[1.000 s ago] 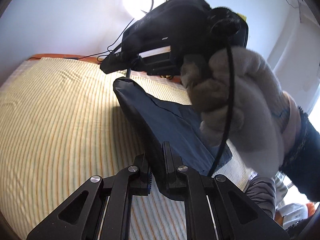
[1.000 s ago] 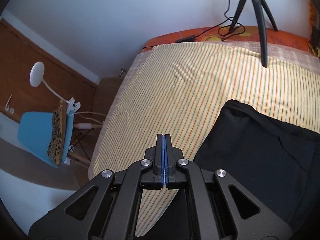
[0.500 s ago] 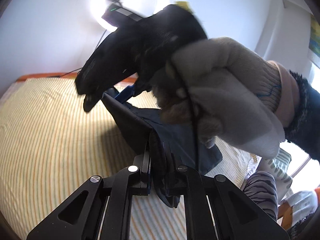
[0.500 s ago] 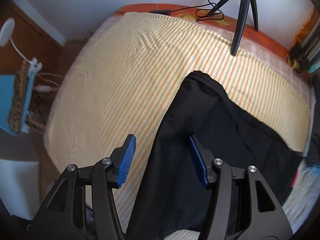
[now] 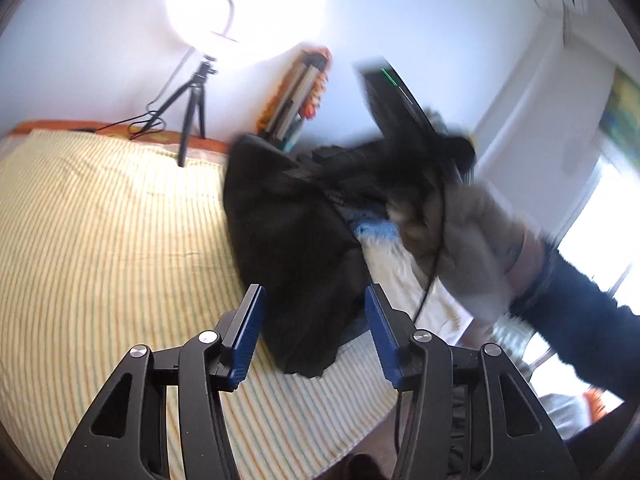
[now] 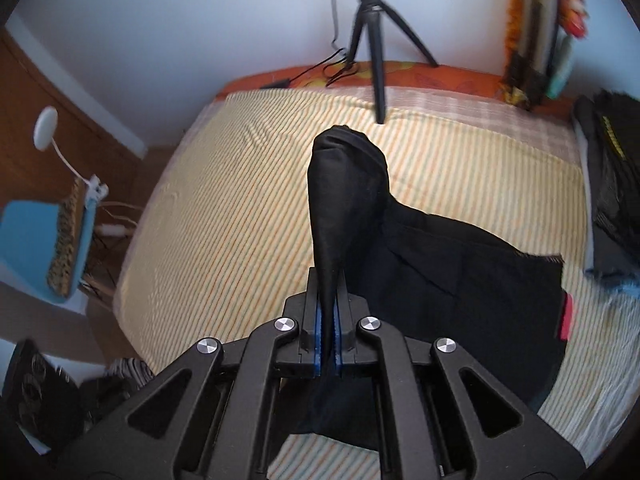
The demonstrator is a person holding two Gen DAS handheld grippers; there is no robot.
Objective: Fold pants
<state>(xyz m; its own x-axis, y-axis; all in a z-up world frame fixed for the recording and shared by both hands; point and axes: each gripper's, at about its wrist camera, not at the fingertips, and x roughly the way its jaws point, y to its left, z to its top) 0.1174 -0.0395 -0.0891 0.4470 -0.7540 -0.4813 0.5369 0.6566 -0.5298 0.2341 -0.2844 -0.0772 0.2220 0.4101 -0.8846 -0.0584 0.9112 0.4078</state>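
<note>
Dark pants [image 6: 460, 280] lie heaped on a bed covered in a yellow striped sheet [image 6: 248, 208] as a fold gets under way. The right gripper [image 6: 328, 332] has its blue-padded fingers [image 6: 318, 334] pressed together on a ridge of the fabric, which stands up tall and narrow directly ahead of the fingertips, while the rest of the garment spreads flat over the bed to the right of them. The pinch looks meant to hold one edge of the pants, so the cloth can be carried over as a single layer and not dragged in a bunch.

The left gripper [image 5: 312, 328] holds nothing: its fingers [image 5: 250, 320] are spread wide, with the near end of the pants [image 5: 292, 248] lying on the bed between and just beyond them, not touching either pad as far as the view shows. Spread like that, it appears ready to close on a second hold, which a clean fold would need to keep the edge straight.

Beyond the left fingers and to their right, the person's gloved right hand [image 5: 472, 248] shows in motion blur, working at the far side of the garment. A tripod [image 6: 372, 40] stands at the head of the bed, well ahead of the right fingers and clear of the cloth.
</note>
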